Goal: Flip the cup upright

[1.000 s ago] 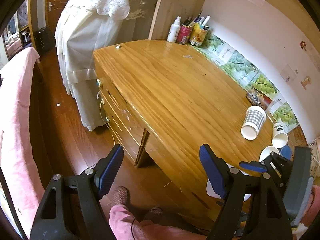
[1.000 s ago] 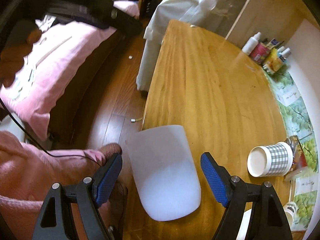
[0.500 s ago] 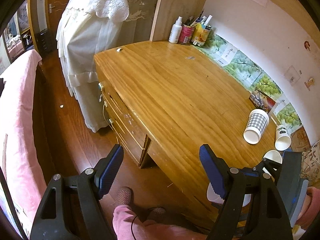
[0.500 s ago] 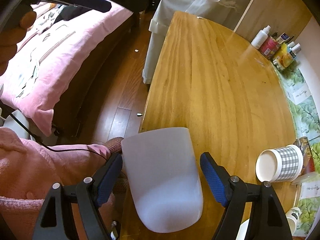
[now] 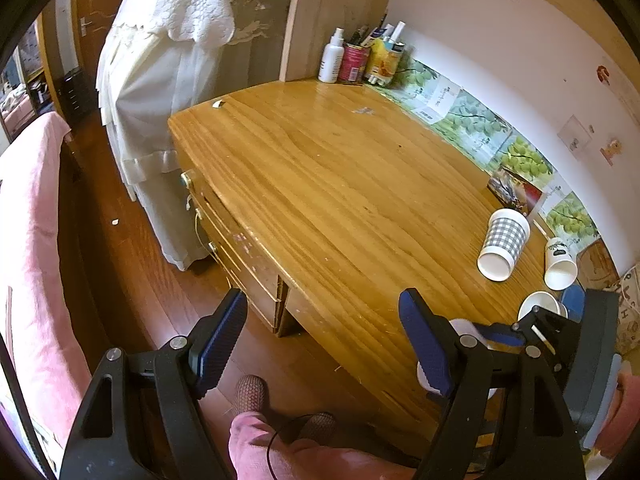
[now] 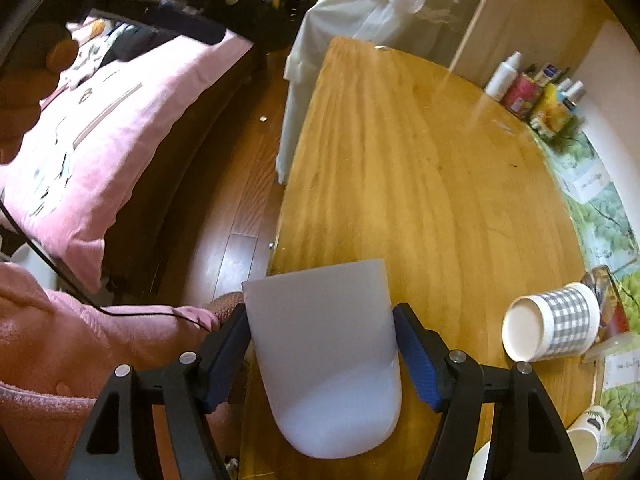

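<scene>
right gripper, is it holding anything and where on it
The right gripper has just been closing on the frosted white cup lying on the desk; its pads meet the cup's opposite side walls, about mid-body. The left gripper holds nothing.

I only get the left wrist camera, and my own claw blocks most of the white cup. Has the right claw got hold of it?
Observer: Yes. In the right wrist view the right claw has just been closing, and both blue pads press the sides of the white cup.
Operator: Anything else caught in there?
Observer: No, only that cup sits between the pads.
Operator: Which end faces the camera?
Observer: The rounded end is nearest the camera. The straight edge points away across the desk. I cannot tell which end is the mouth.
</scene>
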Demonstrator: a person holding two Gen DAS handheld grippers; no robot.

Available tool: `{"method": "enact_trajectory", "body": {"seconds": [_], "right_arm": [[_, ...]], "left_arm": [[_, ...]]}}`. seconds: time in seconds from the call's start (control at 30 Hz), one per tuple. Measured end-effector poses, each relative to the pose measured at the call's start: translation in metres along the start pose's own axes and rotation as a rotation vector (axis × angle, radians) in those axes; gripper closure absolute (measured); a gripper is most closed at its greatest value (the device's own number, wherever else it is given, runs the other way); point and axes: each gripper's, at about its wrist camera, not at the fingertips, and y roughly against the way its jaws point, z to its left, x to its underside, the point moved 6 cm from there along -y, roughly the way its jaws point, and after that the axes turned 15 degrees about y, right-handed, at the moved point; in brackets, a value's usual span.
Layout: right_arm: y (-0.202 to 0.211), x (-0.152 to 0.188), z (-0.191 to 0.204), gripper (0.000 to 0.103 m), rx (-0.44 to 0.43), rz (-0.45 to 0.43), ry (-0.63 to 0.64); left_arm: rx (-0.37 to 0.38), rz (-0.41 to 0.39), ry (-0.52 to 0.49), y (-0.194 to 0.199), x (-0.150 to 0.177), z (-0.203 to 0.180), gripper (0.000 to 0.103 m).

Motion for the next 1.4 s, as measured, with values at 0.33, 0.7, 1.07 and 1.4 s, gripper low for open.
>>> {"method": "enact_trajectory", "body": {"seconds": [0.33,0.7,1.07,1.4], "right_arm": [[0.016,0.012,-0.027,0.032,0.105,-0.051,-0.201],[0.036,0.029,-0.053,0.033,0.269,-0.098,-0.466],[0.064,0.05,-0.072,0.033,0.483,-0.199,-0.808],[0.073,0.08,-0.075,0.033,0.668,-0.256,-1.084]], "left_arm": [[0.04,0.025,-0.076,-0.006,-0.005,-0.017,0.022],[0.121,0.083,-0.24,-0.015,-0.016,-0.046,0.022],[0.205,0.134,-0.44,-0.026,-0.035,-0.072,0.022],[0.265,0.162,-0.64,-0.035,-0.047,-0.09,0.022]]}}
